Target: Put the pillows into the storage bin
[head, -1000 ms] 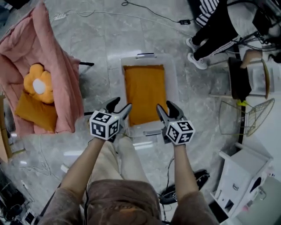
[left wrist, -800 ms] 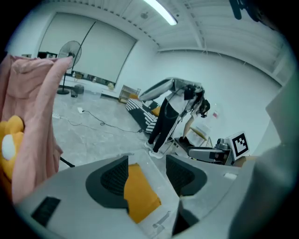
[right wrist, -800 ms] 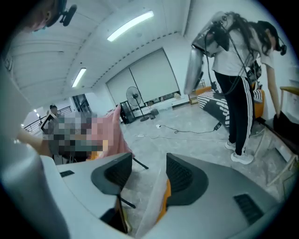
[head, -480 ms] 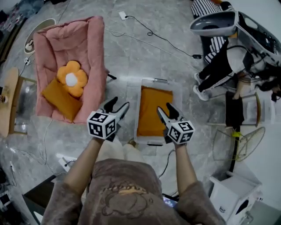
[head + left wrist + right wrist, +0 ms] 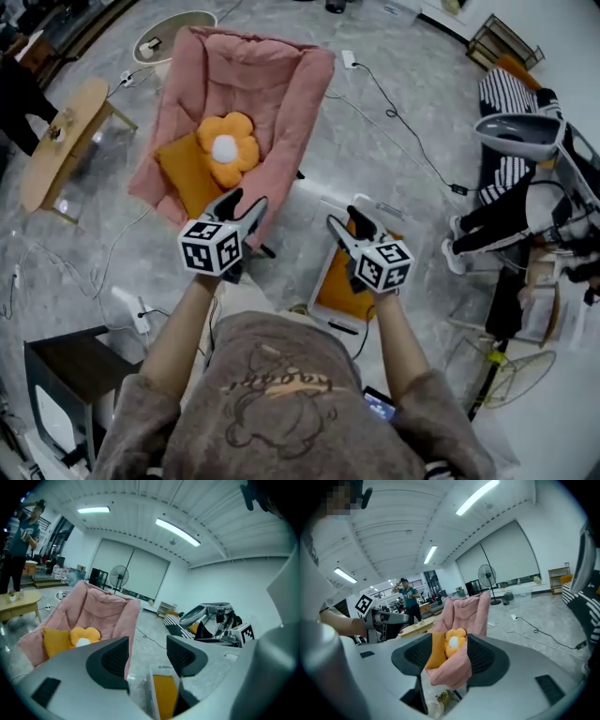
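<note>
A pink cushioned chair (image 5: pixel 244 84) holds a flower-shaped orange pillow (image 5: pixel 223 150) and a plain orange pillow (image 5: pixel 186 173). A clear storage bin (image 5: pixel 323 291) stands on the floor to its right with an orange pillow (image 5: pixel 337 291) inside, partly hidden by my right gripper. My left gripper (image 5: pixel 240 202) is open and empty, held in the air near the chair's front edge. My right gripper (image 5: pixel 347 217) is open and empty above the bin's far end. The right gripper view looks at the chair (image 5: pixel 464 611) and flower pillow (image 5: pixel 453 641); the left gripper view shows the chair (image 5: pixel 98 606) and bin (image 5: pixel 161 693).
A wooden side table (image 5: pixel 61 141) stands left of the chair. Cables run over the marble floor (image 5: pixel 394 122). A seated person in dark trousers (image 5: pixel 511 211) and equipment are at the right, a dark box (image 5: pixel 66 375) at lower left, a wire basket (image 5: pixel 511 375) at lower right.
Both grippers have risen from the bin's near end and now point more level, toward the pink chair. The head view has swung so the chair fills the upper middle. Jaws stay open.
</note>
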